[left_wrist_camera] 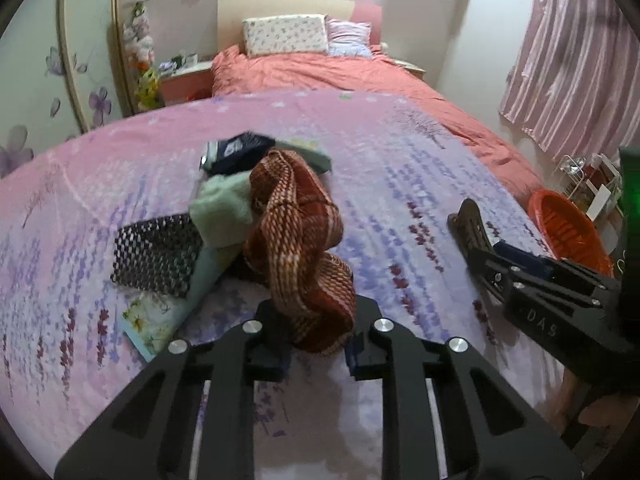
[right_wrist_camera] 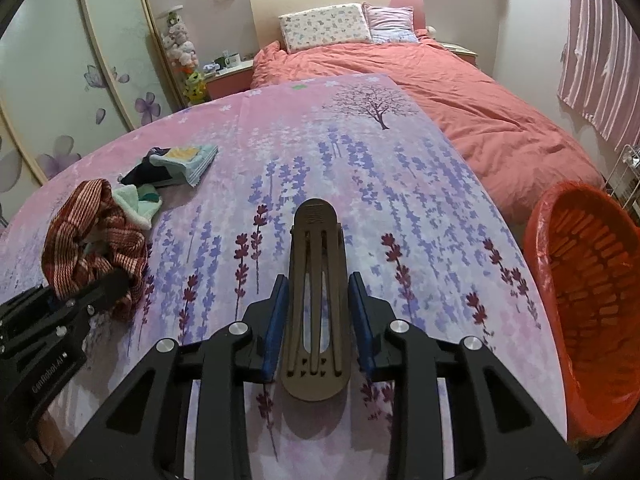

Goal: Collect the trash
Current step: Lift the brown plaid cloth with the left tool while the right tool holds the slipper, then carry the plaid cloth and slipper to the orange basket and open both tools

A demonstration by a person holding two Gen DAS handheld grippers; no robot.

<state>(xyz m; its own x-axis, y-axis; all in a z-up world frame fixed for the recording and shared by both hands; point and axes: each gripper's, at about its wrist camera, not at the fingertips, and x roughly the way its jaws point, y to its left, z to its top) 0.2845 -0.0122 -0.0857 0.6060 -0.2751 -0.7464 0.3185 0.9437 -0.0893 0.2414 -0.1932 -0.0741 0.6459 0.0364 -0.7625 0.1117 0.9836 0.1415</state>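
The bed, spread at its near end with a lavender-print sheet, carries everything in play; the orange basket stands beside its right edge, slatted, lined with a thin clear bag, and apparently empty as far as its interior shows. On the left of the sheet lies a loose heap of soft items: the red-and-white woven cloth, a pale green fleecy piece, a black-and-white checked pouch, a dark folded item and a flat floral-printed piece beneath. The left gripper has its fingers drawn in on the lower fold of the woven cloth, which rises limp from the pinch; such fabric is light and pliant, trails when lifted, and is probably best taken at a bunched fold. The right gripper holds its blue-padded fingers at either flank of a brown slotted clip, a long hair clip by the look of it, raised above the sheet; the piece reads as stiff, smooth plastic, light, likely to slip unless gripped across its broad mid-section.
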